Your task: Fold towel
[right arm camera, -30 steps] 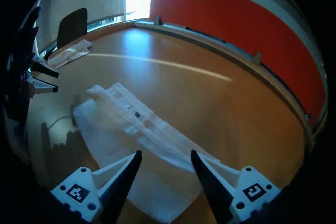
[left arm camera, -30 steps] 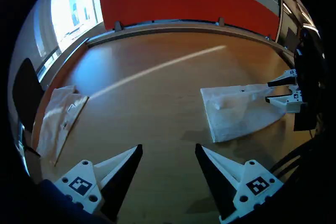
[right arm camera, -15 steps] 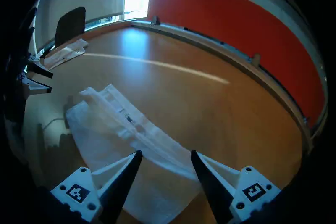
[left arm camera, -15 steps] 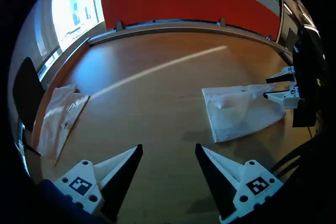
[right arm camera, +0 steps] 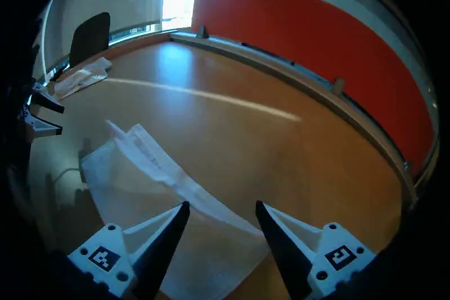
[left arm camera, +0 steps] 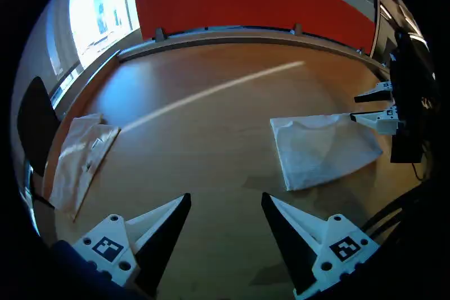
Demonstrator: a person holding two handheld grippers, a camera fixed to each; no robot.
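Towel (left arm camera: 323, 151): white, lying on the wooden counter (left arm camera: 214, 108), right side. Its long fold ridge runs diagonally toward the right gripper (right arm camera: 222, 203) (fingers spread, at the towel's near edge). Left gripper (left arm camera: 225, 194): fingers spread, holding nothing, well apart from the towel.

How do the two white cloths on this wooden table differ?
The wide white towel lies spread out mid-table, one corner by the open right tool. The narrow white cloth lies bunched at the brown wooden table's edge beside the dark chair, with no tool at it. Both are thin white fabric resting on that table.
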